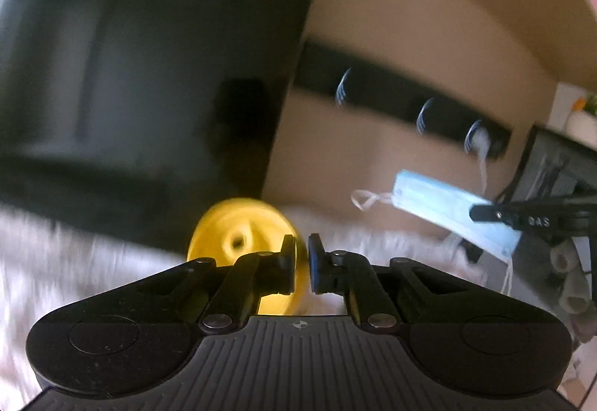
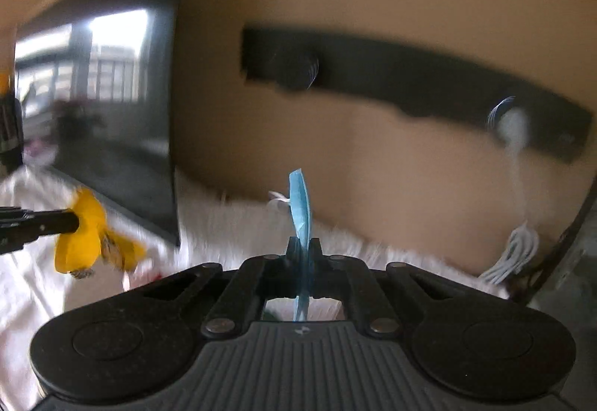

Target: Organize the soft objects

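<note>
Left gripper clamped on a yellow soft toy, raised above the white furry cover; from the right wrist view, same yellow soft toy seen dangling off the pads, over the cover's left part. Right gripper pinched tight on a blue face mask, edge-on between the fingers, one white ear loop trailing to the left; from the left wrist view, that mask hanging flat and tilted off the right gripper, clear of the cover, near its right edge.

Behind, standing at the cover's back-left edge: a big dark screen, reflecting a window. Right of it, on the tan wall, a black hook rail with metal hooks; something white hung from the rightmost one, too blurred to name. Bundle of white cable at the back-right corner. Both held things well apart. Much of both views smeared by motion.
</note>
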{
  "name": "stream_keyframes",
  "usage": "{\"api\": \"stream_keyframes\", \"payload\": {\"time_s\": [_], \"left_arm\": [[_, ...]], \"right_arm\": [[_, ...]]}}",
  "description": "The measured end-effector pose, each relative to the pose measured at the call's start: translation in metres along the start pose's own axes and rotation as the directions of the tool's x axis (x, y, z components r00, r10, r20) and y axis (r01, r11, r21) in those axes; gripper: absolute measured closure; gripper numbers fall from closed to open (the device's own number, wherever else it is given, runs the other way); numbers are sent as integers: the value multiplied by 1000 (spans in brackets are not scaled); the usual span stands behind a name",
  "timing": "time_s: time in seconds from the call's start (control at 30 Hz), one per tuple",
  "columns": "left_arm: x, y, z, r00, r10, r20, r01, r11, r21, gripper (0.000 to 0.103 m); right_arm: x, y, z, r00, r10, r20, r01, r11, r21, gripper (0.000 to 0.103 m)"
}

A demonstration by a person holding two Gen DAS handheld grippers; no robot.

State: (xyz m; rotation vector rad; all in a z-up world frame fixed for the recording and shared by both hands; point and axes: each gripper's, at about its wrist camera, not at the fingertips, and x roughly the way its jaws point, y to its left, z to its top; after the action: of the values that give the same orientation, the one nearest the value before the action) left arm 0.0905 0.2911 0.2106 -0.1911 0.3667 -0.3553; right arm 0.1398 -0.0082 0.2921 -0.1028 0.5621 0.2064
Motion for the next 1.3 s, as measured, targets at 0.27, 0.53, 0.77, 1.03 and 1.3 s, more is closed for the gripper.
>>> {"api": "stream_keyframes", "payload": {"time_s": [0.27, 0.53, 0.77, 1.03, 1.3], "left_arm": [[15, -56, 51, 991, -113, 69, 102, 984, 147, 93], [34, -16, -16, 991, -53, -126, 55, 998, 14, 91], [-5, 37, -79, 975, 97, -199, -120, 987, -106, 91], [-53, 94, -133, 930, 244, -276, -317, 911, -263, 90], [-85, 107, -173, 908, 233, -347, -360, 858, -365, 89]], "right_arm": [[-34, -57, 3, 995, -70, 67, 66, 996, 61, 99], [-9, -28, -77, 993, 62, -98, -54, 996, 76, 99], [38, 5, -127, 987, -31, -159, 57, 986, 158, 99], [84, 30, -152, 983, 6, -186, 30, 981, 193, 99], [85, 42, -171, 976, 27, -218, -7, 996, 92, 57]]}}
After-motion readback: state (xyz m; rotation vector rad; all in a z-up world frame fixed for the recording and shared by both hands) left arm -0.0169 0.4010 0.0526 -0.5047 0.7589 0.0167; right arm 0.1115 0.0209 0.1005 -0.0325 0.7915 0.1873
